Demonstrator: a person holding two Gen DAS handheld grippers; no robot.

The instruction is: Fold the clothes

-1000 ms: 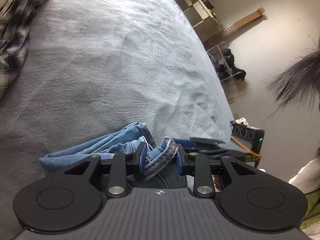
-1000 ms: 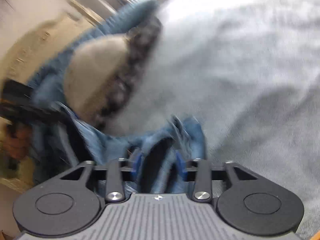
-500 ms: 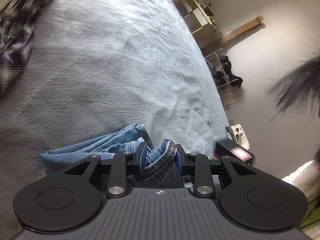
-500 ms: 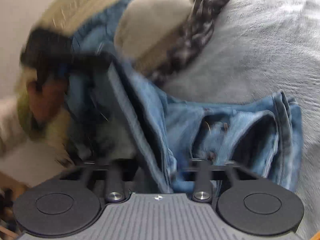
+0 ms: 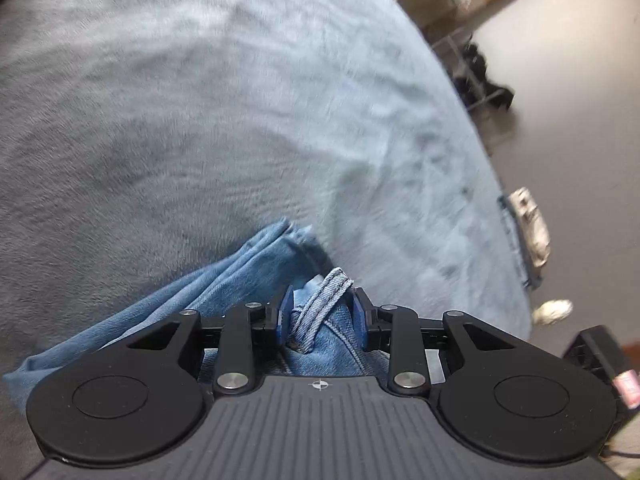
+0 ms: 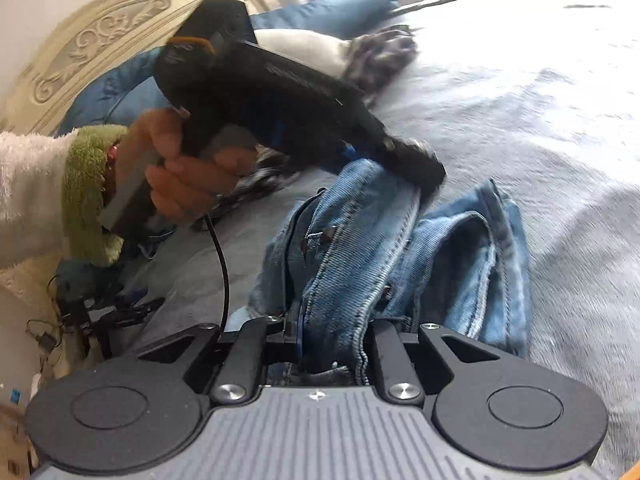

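**Both grippers on the jeans at the bed's edge**

The jeans [image 5: 224,280] lie bunched on the grey-blue blanket [image 5: 240,100] that covers the bed, near its side edge and well short of its middle. From the left wrist view, the left gripper [image 5: 320,312] has its blue pads [image 5: 286,312] pressed on a rolled denim seam, the jaws only a little apart with the thick fabric filling the gap. Past that edge of the bed this view alone shows bare floor [image 5: 580,140], a low wire rack [image 5: 472,68] with dark things on it, and a pale crumpled item [image 5: 532,220] lying just beside the bed.

The right wrist view gives what the other cannot: the open waist of the jeans [image 6: 400,248] with its stitched band, and the right gripper [image 6: 332,344] taking that band between its jaws, which are closing on it; the denim already fills the narrow space between them. It also shows the left gripper [image 6: 416,164] from the side, a black tool whose tip meets the upper fold of the jeans, held by the person's hand [image 6: 180,172] in a fluffy white sleeve [image 6: 32,184] with a green cuff. A black cable [image 6: 224,264] hangs below that hand. Behind stand a carved cream headboard [image 6: 92,40], a blue pillow [image 6: 328,12], and a blurred dark patterned cloth [image 6: 380,56] toward the head of the bed.
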